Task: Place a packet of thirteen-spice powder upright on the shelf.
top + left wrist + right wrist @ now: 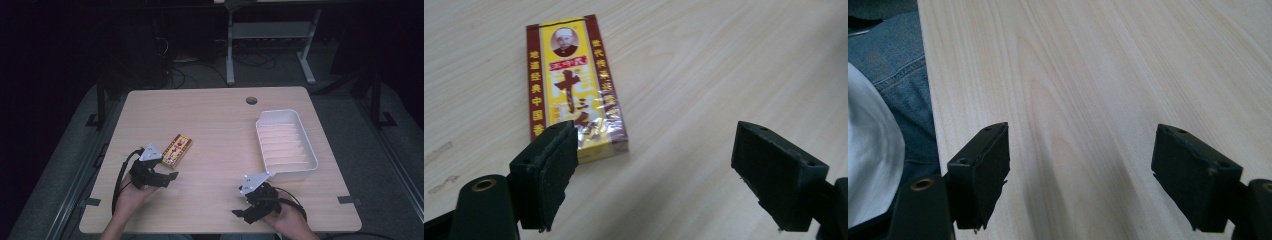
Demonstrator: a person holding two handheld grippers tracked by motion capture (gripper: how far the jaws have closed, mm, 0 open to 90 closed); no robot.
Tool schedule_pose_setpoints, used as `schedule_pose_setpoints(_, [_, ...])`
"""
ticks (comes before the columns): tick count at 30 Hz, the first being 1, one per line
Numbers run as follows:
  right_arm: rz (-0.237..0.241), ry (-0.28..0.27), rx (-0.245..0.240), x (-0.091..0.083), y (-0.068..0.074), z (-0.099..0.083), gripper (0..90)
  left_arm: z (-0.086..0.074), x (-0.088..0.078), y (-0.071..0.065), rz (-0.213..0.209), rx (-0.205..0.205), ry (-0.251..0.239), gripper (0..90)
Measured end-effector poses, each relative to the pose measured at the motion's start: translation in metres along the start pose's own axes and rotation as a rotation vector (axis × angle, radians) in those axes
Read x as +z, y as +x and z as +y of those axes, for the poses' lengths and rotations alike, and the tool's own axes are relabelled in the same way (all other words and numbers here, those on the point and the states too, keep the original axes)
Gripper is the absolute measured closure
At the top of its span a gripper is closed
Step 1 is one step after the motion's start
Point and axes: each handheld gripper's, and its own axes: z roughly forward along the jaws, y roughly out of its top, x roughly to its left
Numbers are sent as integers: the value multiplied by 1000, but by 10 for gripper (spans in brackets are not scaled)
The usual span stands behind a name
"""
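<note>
A flat yellow-and-red box (177, 150) printed with Chinese characters lies on the pale wooden table (215, 125), left of centre, its long side running diagonally. The left gripper (167, 177), held in a person's left hand (131, 192), sits just beside the box's near end — its jaws stand wide apart, and in the left gripper view the box (574, 85) lies ahead of them, one corner just behind the left jaw, nothing pinched between the pads. Near the table's front edge, the right gripper (240, 212) rests in the right hand (292, 220), jaws likewise spread over bare wood. A white ribbed tray (312, 150) sits at the table's right side — well apart from the box.
</note>
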Motion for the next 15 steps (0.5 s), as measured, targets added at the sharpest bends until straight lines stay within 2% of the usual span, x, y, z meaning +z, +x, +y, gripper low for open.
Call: schedule_pose_setpoints(15, [2, 3, -1, 0, 1, 1, 220, 13, 23, 27, 46, -64, 59, 178])
